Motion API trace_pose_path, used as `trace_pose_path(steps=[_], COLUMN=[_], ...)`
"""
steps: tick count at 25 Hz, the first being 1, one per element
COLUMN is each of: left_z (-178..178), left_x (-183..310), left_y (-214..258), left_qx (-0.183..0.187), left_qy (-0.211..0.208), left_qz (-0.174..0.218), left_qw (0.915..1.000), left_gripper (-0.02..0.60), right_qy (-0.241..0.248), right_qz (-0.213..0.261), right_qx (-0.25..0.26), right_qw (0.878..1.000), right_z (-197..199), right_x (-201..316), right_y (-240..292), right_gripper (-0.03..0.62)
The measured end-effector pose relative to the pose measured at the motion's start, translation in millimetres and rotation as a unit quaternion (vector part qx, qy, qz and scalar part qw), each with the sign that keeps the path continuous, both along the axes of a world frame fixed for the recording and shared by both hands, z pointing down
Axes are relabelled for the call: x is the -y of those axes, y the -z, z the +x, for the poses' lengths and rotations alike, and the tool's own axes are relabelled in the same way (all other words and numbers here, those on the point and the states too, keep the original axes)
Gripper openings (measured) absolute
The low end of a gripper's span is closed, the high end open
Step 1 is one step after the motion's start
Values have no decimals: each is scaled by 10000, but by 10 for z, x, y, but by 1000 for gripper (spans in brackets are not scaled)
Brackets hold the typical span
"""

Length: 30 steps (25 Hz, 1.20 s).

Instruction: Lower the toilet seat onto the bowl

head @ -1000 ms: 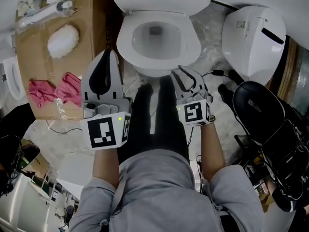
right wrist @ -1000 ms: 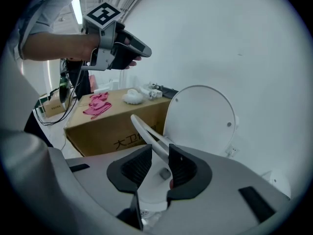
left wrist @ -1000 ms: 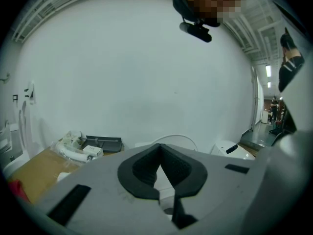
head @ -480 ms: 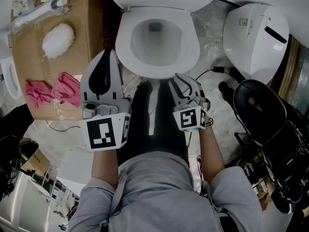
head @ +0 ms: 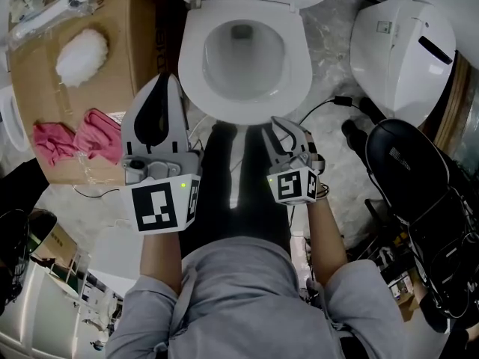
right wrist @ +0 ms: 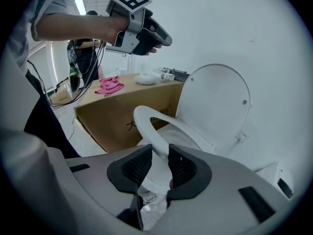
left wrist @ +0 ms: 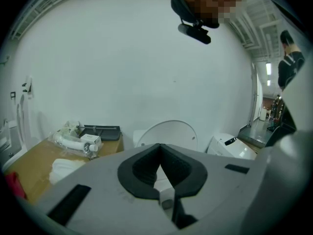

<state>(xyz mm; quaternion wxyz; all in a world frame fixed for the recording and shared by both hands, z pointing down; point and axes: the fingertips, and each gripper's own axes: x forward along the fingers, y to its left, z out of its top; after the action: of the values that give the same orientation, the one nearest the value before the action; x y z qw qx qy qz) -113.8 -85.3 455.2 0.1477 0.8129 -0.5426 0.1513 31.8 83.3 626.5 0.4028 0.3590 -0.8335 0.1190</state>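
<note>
Our right tool (right wrist: 156,161) is clamped on the front rim of the toilet seat (right wrist: 145,124), which hangs tilted above the bowl (right wrist: 180,136). Our left tool (left wrist: 159,152) is clenched shut, empty.

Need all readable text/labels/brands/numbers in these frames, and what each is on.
"大" (probable, first character only): print on the cardboard box side; the rest is hidden behind the toilet seat.
Label on the white unit: too small to read.
Label on the packet on the box top: too blurred.
Marker cubes: square patterns only, no words.
</note>
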Motion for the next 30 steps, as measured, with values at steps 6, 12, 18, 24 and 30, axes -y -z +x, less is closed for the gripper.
trace_pose_path(steps=[6, 12, 18, 24, 30], left_z=[28, 17, 20, 23, 0], left_x=[-47, -128, -208, -284, -341], left_y=[-113, -228, -359, -474, -551], left_qx=[-14, -6, -11, 11, 0], left_qy=[-51, -101, -137, -199, -198], left_qz=[-52, -160, -241, -321, -360], left_qw=[10000, 9998, 9996, 9993, 9992], left_gripper=[0, 0, 0, 0, -1], right_qy=[11, -41, -94, -108, -124], right_qz=[-165, -319, -421, -586, -713], right_qx=[-92, -124, -171, -233, -265], right_qw=[9998, 9994, 9989, 9980, 9970], right_z=[-6, -14, -28, -47, -60], right_x=[-134, -256, -342, -457, -540], right_y=[-193, -347, -517, -729, -901], right_gripper=[94, 92, 91, 89, 83])
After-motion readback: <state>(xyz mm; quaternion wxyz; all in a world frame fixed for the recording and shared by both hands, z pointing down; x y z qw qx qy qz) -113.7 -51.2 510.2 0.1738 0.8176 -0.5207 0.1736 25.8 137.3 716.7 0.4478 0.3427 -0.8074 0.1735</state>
